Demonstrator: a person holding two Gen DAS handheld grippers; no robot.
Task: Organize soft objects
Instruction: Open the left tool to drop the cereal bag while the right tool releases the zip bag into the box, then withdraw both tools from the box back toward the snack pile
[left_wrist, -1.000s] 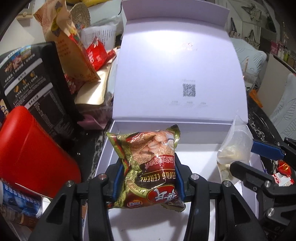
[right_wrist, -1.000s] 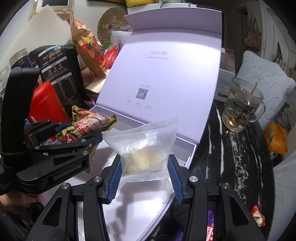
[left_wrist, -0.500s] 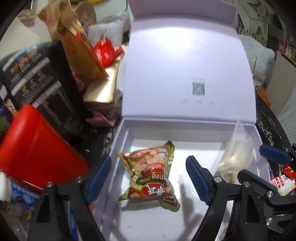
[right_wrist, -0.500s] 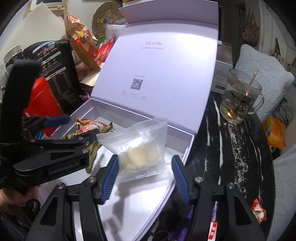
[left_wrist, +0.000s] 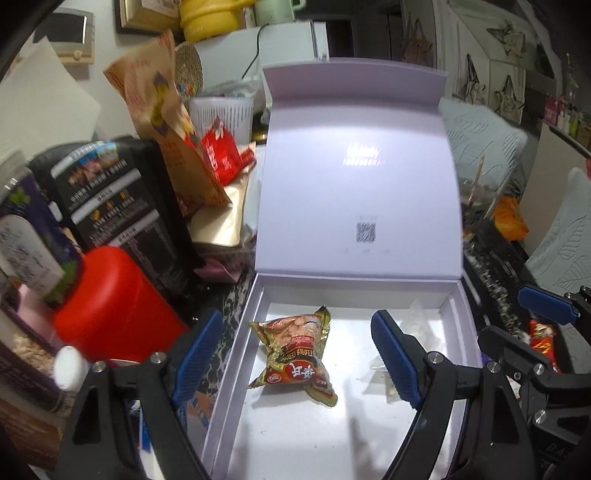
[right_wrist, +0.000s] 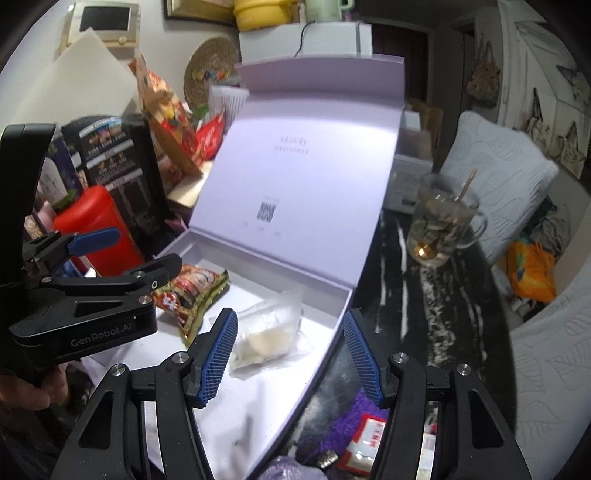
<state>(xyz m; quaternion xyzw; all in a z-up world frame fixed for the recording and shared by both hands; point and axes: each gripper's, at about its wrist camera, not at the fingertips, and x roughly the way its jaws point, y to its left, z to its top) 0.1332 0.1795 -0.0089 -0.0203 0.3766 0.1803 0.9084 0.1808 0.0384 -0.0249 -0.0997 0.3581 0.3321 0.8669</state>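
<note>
A white box (left_wrist: 236, 373) with its lid (left_wrist: 358, 184) standing open lies in front of me. A red and gold snack packet (left_wrist: 295, 356) lies on the box floor at the left; it also shows in the right wrist view (right_wrist: 192, 291). A clear bag with pale contents (right_wrist: 264, 338) lies at the box's right, and its corner (left_wrist: 415, 314) shows in the left wrist view. My left gripper (left_wrist: 297, 360) is open above the snack packet. My right gripper (right_wrist: 291, 356) is open above the clear bag.
A red container (left_wrist: 110, 314), a black snack box (left_wrist: 114, 199) and paper bags (left_wrist: 162, 122) crowd the left. A glass mug (right_wrist: 441, 225) with a stick stands right of the box on the dark marble table (right_wrist: 417, 306). Purple cloth and small packets (right_wrist: 364, 443) lie near the right gripper.
Both grippers have opened and let go: the snack packet and the clear bag now lie in the box. Both grippers have pulled back and up.
</note>
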